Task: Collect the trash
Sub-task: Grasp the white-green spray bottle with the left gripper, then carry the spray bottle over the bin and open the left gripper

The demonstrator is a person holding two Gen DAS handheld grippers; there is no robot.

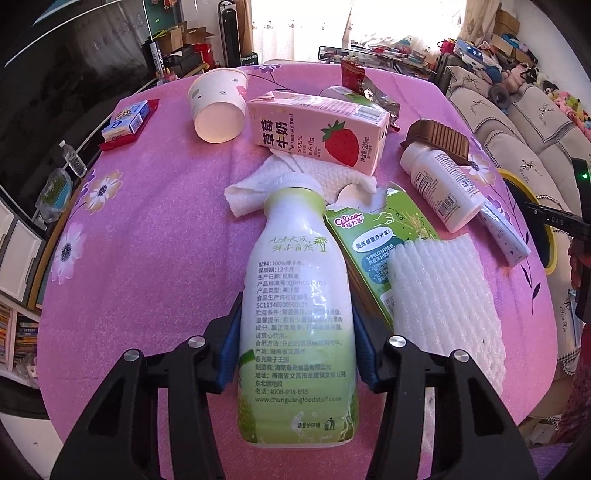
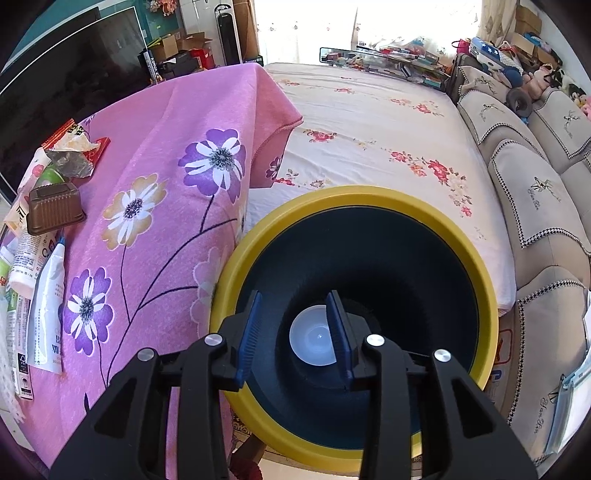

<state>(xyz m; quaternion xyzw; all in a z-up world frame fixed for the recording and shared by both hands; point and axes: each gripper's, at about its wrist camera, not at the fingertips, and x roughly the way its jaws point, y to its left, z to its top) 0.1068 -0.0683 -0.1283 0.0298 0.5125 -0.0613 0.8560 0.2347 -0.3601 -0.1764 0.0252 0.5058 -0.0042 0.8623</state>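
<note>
A pink flowered cloth (image 2: 155, 155) covers the bench; beside its edge lies a bed (image 2: 369, 122) with a floral sheet, cushions (image 2: 535, 192) alongside.

Ahead of me a bright window (image 2: 314, 26) washes out the far wall. A floral-sheeted bed (image 2: 369, 129) lies below, beige sofa cushions (image 2: 535, 192) on my right, a dark television (image 2: 74, 62) left.

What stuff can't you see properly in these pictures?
- Green snack box, left wrist view: partly hidden under the coconut water bottle and white foam net.
- Yellow-rimmed bin, right wrist view: its near rim and part of its bottom are hidden behind the right gripper.
</note>
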